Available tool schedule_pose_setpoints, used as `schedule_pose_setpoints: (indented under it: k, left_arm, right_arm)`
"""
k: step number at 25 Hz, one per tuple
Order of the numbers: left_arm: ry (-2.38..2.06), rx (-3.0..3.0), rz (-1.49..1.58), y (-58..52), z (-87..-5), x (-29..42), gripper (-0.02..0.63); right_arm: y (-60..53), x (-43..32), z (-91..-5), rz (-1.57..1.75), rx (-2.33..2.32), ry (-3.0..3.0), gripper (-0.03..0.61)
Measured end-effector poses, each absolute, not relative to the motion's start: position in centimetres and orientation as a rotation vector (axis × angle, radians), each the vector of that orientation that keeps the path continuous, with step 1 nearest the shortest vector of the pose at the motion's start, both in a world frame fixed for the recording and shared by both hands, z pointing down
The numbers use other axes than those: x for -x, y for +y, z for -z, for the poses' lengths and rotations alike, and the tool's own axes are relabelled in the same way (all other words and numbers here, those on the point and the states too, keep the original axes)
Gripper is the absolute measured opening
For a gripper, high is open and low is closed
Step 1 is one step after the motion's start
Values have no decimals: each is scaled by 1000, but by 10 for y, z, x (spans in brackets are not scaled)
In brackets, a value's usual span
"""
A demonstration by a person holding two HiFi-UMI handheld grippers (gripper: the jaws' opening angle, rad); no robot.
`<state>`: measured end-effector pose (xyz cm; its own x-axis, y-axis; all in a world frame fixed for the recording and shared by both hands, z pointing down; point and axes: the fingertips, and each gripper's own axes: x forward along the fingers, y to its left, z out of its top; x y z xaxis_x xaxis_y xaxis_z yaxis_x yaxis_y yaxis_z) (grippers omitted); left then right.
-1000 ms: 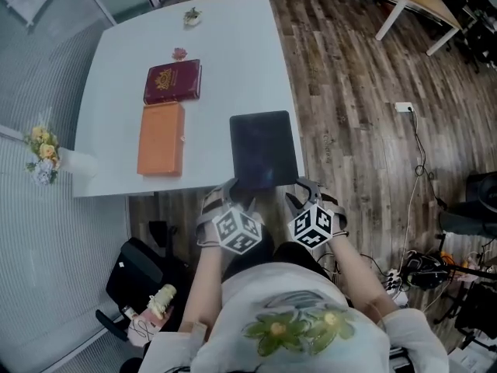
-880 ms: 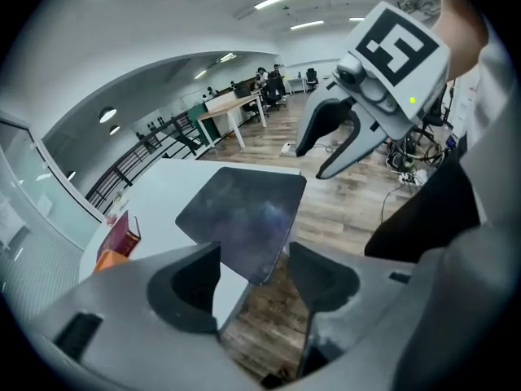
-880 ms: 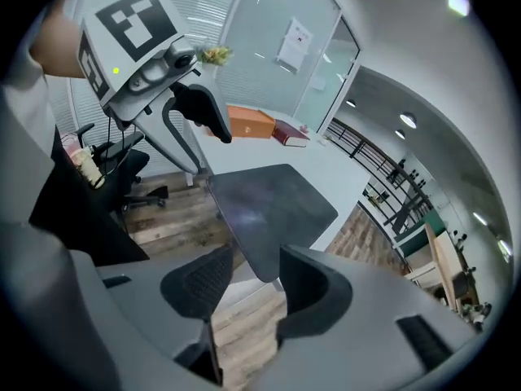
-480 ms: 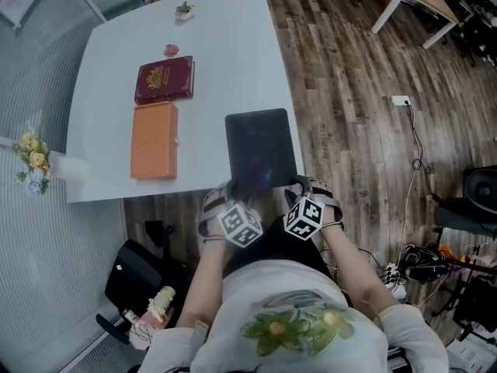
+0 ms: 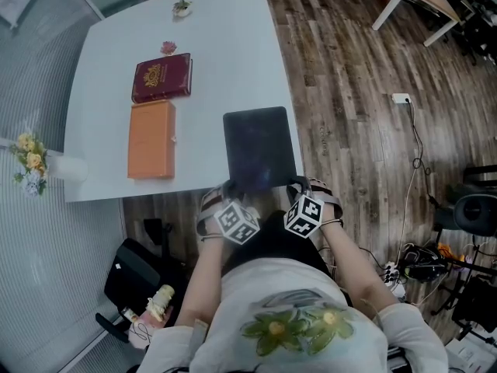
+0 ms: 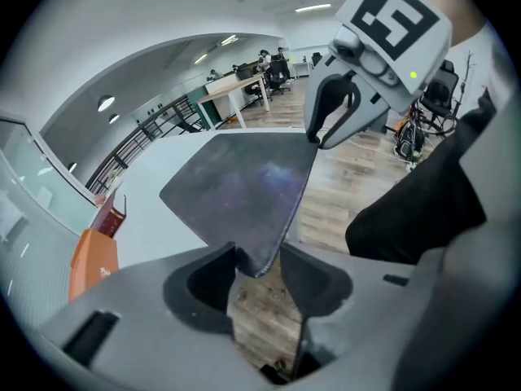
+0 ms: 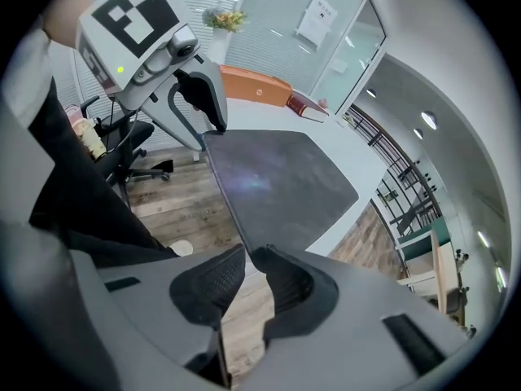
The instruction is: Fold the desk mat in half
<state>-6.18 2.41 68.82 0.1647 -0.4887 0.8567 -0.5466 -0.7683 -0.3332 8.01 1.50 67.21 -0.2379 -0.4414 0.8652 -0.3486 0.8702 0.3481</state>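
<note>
The jaws of the left gripper (image 6: 259, 259) are closing around the desk mat's (image 5: 259, 146) near left corner, which sits between them with a gap still showing on one side. The jaws of the right gripper (image 7: 248, 259) are closing too, and look already pinched on the near right corner. The mat itself, dark and thin, lies flat and fully spread on the white surface (image 5: 225, 45), by its right-hand edge, with the near end overhanging towards the person.

As for progress, nothing is folded yet: the mat shows no crease and no lifted edge. Taking hold of the two near corners appears to be the step in hand, and the lift, the carry over to the far edge and the pressing flat all remain.

Left of the mat lie an orange case (image 5: 151, 140) (closed, so its contents cannot be told) and, beyond it, a maroon book (image 5: 161, 77). A white vase (image 5: 74, 168) at the near left corner holds yellow and pale flowers (image 5: 29, 162). A small pot (image 5: 181, 7) with a plant stands at the far edge.
</note>
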Motion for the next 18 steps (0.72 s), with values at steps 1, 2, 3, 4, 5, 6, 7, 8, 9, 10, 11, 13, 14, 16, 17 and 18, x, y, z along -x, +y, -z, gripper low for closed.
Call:
schedule_pose_setpoints:
  k: [1, 2, 3, 4, 5, 6, 7, 8, 9, 10, 11, 13, 14, 16, 17, 18]
  left_arm:
    - [-1046, -2357, -1693, 24, -688, 62, 173]
    - [-1038, -2359, -1683, 24, -687, 62, 164]
    - [-1028, -2360, -1672, 24, -687, 62, 156]
    - [-1016, -2361, -1661, 25, -686, 61, 148]
    - [-1004, -2361, -1652, 27, -685, 60, 138]
    - [-993, -2363, -1645, 28, -684, 59, 121]
    - [-985, -2364, -1638, 29, -683, 59, 95]
    - [-979, -2366, -1631, 31, -682, 58, 70]
    - [-975, -2369, -1625, 32, -681, 57, 53]
    - [-974, -2373, -1621, 32, -680, 56, 46]
    - [-975, -2376, -1615, 32, -678, 56, 40]
    - [-979, -2381, -1591, 32, -674, 56, 30]
    - [-980, -2381, -1575, 31, -672, 56, 27]
    - [-981, -2383, -1548, 30, -668, 57, 23]
    - [-981, -2383, -1540, 29, -667, 58, 23]
    - [-982, -2384, -1534, 29, -666, 58, 23]
  right_arm:
    - [16, -80, -672, 95, -588, -1855, 86]
    - [17, -79, -672, 93, -587, -1860, 72]
    - [18, -79, -671, 91, -587, -1866, 57]
    - [19, -79, -670, 89, -590, -1870, 45]
    - [20, -79, -669, 84, -594, -1874, 36]
    - [21, -79, -668, 77, -600, -1877, 31]
    - [21, -79, -667, 68, -606, -1880, 29]
    - [21, -79, -666, 57, -613, -1884, 28]
    - [21, -80, -665, 48, -618, -1888, 26]
    - [21, -80, -664, 40, -623, -1891, 25]
    - [20, -80, -662, 35, -628, -1895, 25]
    - [20, -81, -657, 30, -639, -1903, 23]
    - [19, -81, -655, 27, -645, -1908, 23]
    - [18, -80, -652, 21, -659, -1915, 21]
    - [18, -80, -650, 17, -666, -1919, 21]
    - [17, -79, -649, 13, -672, -1923, 21]
